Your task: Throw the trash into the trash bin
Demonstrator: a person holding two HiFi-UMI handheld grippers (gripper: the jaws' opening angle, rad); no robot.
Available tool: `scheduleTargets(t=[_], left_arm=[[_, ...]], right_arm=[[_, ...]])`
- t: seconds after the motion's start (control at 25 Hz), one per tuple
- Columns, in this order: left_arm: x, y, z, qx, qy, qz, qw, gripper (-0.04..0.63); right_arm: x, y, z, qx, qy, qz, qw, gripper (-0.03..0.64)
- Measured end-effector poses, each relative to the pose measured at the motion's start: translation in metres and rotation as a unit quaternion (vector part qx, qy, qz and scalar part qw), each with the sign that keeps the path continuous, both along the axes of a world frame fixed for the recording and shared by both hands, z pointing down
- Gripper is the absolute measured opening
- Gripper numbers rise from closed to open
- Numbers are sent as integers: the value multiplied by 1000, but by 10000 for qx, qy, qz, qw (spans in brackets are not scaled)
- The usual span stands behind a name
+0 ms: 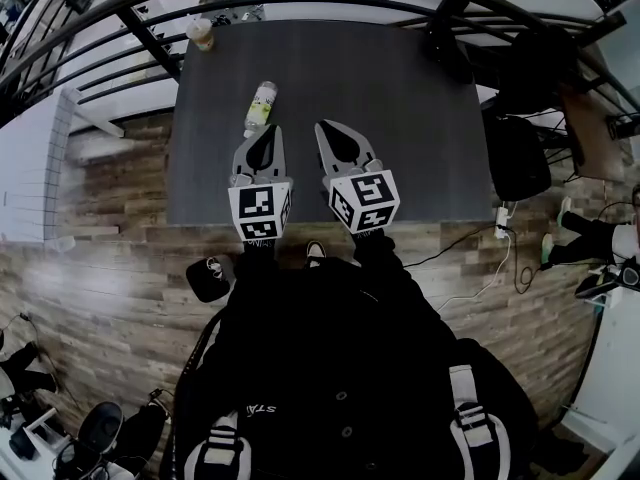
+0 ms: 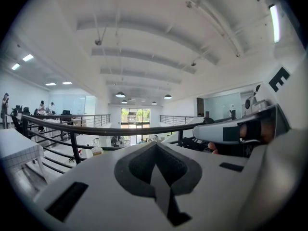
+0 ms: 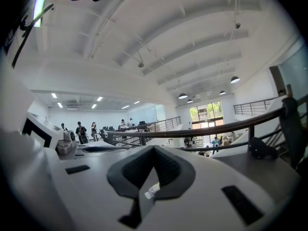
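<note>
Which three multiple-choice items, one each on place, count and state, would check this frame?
1. Where is the bottle?
A. On the floor
B. Lying on the table, just ahead of the left hand-held gripper
C. In a bin
2. How many cups are on the table?
A. One
B. Three
C. None
3. How do the two grippers stand?
A. Both wide open
B. Left clamped on the bottle
C. Both shut, holding nothing
Key: 1 B, the head view shows it there; 2 A, a single cup stands at the far left corner; 3 C, the right hand-held gripper and the left both show pads together.
</note>
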State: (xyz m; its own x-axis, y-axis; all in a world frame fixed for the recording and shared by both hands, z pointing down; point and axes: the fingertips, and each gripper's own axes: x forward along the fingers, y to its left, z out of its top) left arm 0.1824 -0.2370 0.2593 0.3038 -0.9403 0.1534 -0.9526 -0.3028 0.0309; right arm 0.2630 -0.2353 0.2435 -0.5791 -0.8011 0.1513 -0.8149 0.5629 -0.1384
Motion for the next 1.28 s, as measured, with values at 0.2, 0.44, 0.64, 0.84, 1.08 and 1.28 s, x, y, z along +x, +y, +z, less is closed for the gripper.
scheduleTargets(t=[0.2,0.44,0.64,0.84,1.08,1.28], left_arm=[[-7,1,-3,63,135,-44,9999,0],[-9,0,-3,56,95,-114,9999,0],[-14,1,9,-73,103,-191,9997,0],[-13,0,25,-268,99,-260,9993,0],[-16,2,50,-561,118,-321,9978,0],[-20,-1,76,-843,79,-395,9956,0]], right_arm=[[-3,0,2,-24,-15,14,10000,14],[-5,-1,4,-35,-31,-9,10000,14],[-6,0,13,-124,7,-16,9999,15],[-3,-2,28,-296,49,-45,9995,14],[-8,-5,52,-542,88,-107,9984,15],[-11,-10,73,-758,121,-171,9969,15]])
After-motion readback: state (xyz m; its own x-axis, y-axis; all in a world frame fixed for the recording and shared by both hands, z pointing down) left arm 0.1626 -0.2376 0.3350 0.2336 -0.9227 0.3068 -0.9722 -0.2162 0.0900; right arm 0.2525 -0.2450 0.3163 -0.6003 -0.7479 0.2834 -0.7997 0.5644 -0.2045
